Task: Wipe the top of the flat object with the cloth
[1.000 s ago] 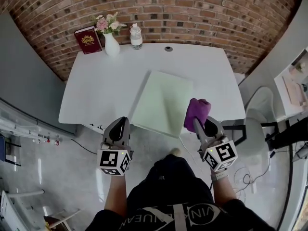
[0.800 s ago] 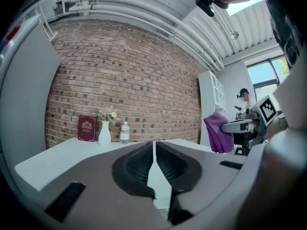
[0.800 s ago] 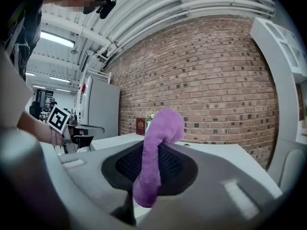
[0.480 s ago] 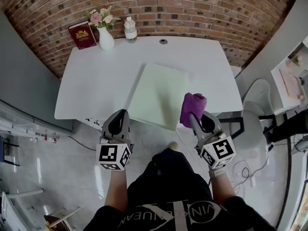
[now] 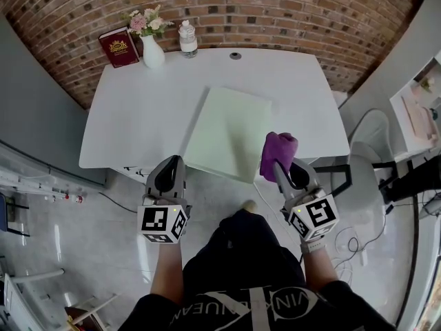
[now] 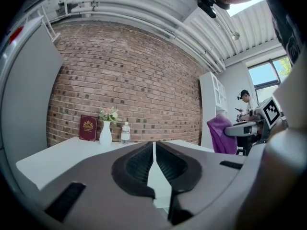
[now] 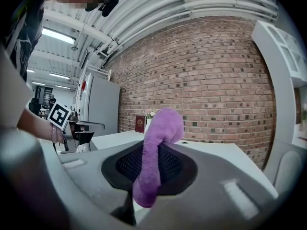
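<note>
Left gripper: your jaws are closed together with nothing between them; you hold it short of the bench's front edge, to the left of the board
Right gripper: your jaws are clamped on the cloth; you hold it at the bench's front edge, by the board's near right side
Cloth: purple, pinched low between your right jaws, standing up from them with its top flopped over; in the head view it lies over the board's near right edge, and whether it touches the board cannot be told
Board: pale green, flat, lying on the bench a little askew, its near edge reaching the bench's front edge, its top bare
Bench: white, set against the brick wall, with a small round hole near the back edge
Book: dark red, upright at the back left corner, leaning on the wall
Vase: white, holding pink flowers, just beside the book
Bottle: small, clear, to the right of the vase, well apart from the board
Brick wall: red-brown, behind the bench
Marker cubes: one on each of your grippers, the left and the right, both nearer to you than the jaws
</note>
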Demonstrator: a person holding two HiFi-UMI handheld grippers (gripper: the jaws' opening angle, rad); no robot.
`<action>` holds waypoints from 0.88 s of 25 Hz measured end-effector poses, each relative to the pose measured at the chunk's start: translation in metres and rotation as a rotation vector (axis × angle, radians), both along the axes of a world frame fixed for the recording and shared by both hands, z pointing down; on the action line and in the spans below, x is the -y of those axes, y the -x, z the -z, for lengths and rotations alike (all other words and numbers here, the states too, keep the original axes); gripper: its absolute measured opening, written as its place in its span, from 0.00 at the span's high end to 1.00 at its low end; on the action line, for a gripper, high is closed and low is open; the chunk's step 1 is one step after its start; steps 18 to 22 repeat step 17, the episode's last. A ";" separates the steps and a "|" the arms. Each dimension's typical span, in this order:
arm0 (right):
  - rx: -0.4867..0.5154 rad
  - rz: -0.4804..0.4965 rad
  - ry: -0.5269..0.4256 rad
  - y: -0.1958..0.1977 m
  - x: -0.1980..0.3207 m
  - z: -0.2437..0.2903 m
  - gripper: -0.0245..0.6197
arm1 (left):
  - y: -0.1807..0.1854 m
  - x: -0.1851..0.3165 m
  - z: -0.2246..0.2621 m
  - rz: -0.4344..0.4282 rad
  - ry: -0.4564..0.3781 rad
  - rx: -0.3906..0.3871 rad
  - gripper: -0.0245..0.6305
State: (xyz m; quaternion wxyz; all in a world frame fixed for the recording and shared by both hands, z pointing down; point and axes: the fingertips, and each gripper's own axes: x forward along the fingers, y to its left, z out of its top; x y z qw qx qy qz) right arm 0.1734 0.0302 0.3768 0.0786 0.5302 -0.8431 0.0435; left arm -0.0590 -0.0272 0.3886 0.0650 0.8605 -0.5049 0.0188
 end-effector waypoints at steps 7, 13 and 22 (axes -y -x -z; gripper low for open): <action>-0.001 0.014 -0.009 0.006 -0.001 0.001 0.87 | 0.000 -0.003 0.003 -0.004 -0.005 -0.033 0.93; -0.010 0.009 -0.014 0.011 0.000 0.003 0.87 | 0.004 -0.002 0.008 -0.001 -0.015 -0.042 0.93; -0.010 0.018 -0.023 0.013 0.001 0.007 0.87 | 0.007 -0.001 0.010 0.003 -0.023 -0.047 0.93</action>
